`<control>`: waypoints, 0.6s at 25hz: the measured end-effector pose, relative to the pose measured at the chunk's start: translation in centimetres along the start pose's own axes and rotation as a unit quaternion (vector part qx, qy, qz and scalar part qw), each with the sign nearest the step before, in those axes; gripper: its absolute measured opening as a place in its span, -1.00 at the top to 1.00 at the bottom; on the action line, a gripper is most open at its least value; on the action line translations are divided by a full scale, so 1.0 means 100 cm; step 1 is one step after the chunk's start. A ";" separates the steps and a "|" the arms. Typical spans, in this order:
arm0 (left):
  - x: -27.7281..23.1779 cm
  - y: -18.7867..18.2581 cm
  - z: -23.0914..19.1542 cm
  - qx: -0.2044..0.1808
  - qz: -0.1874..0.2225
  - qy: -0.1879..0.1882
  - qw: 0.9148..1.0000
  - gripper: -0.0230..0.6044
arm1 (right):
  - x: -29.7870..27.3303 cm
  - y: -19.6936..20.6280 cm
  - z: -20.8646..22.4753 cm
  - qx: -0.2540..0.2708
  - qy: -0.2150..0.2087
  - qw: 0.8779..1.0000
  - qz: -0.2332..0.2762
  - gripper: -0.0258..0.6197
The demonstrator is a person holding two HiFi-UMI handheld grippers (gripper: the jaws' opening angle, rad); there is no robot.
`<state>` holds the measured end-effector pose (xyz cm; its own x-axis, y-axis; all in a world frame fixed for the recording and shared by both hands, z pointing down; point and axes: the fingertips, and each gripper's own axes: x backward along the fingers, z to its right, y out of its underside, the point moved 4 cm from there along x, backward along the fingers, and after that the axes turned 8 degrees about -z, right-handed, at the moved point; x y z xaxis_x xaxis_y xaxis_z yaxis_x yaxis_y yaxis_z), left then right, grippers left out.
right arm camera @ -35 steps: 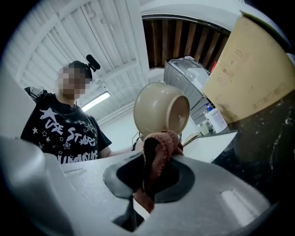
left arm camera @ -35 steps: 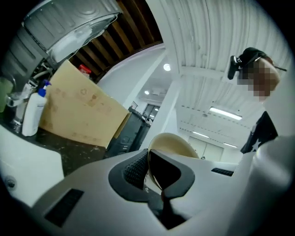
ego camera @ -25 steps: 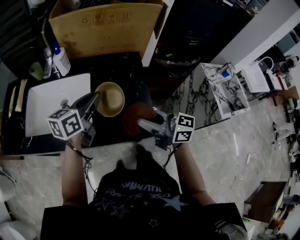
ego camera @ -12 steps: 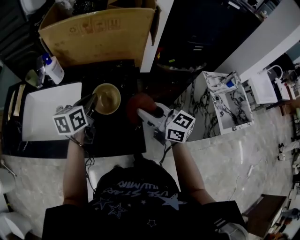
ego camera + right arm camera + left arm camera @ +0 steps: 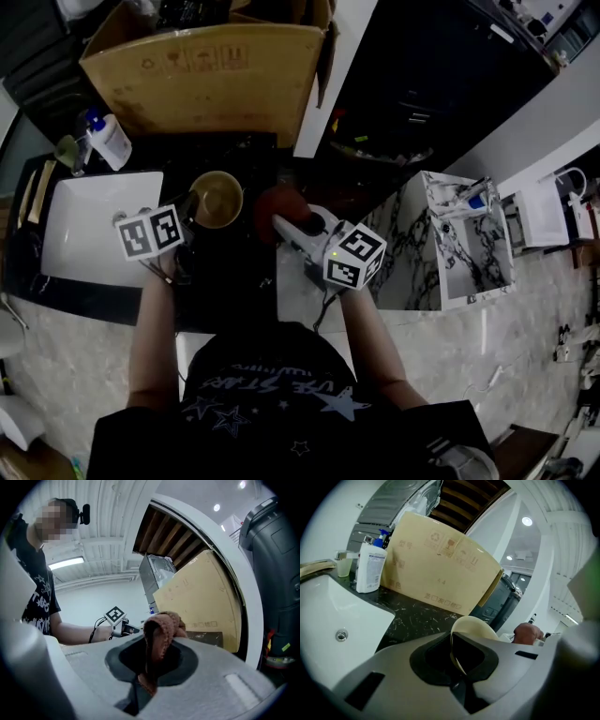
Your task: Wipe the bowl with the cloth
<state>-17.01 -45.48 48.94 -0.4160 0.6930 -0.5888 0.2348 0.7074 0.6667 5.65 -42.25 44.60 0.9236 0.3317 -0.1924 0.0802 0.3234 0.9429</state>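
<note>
Nearest the person, two bare forearms reach over a dark counter (image 5: 225, 281) toward the bowl (image 5: 217, 199), which sits above that counter's far part. The left gripper (image 5: 192, 208) comes at the bowl from its left, and its jaws are nearly together, pinching the bowl's thin rim between them; in the left gripper view the cream wall of the bowl rises just past the jaws. Just right of the bowl hangs the reddish-brown cloth (image 5: 269, 208), bunched into a lump. The right gripper (image 5: 278, 223) clamps it, jaws closed on a fold that stands up between them. Whether the cloth touches the bowl cannot be told. Left of the bowl lies a white sink (image 5: 84, 225), close behind the left gripper. Beyond the sink, farther left of the bowl, stand a white bottle (image 5: 108, 141) with a blue top and a small cup (image 5: 68, 150). Behind the bowl a big cardboard box (image 5: 206, 70) walls off the back of the counter.
</note>
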 end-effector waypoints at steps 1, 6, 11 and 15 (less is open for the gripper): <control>-0.005 0.000 -0.001 0.004 -0.004 -0.003 1.000 0.86 | -0.001 -0.001 0.004 0.001 -0.002 1.000 -0.001 0.77; -0.027 0.001 -0.004 0.014 -0.025 -0.027 0.999 0.86 | -0.003 0.000 0.022 -0.001 -0.017 1.000 -0.009 0.77; -0.041 -0.005 -0.007 0.018 -0.028 -0.054 0.998 0.86 | -0.007 -0.001 0.036 0.003 -0.029 1.000 -0.011 0.77; -0.045 -0.007 -0.007 0.019 -0.030 -0.062 0.997 0.86 | -0.010 -0.001 0.041 0.007 -0.040 0.999 -0.015 0.77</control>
<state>-15.90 -49.16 51.42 -0.3198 0.6591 -0.6807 0.2464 0.7515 0.6119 6.24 -46.21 45.84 0.9477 0.2493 -0.1994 0.1137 0.3200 0.9406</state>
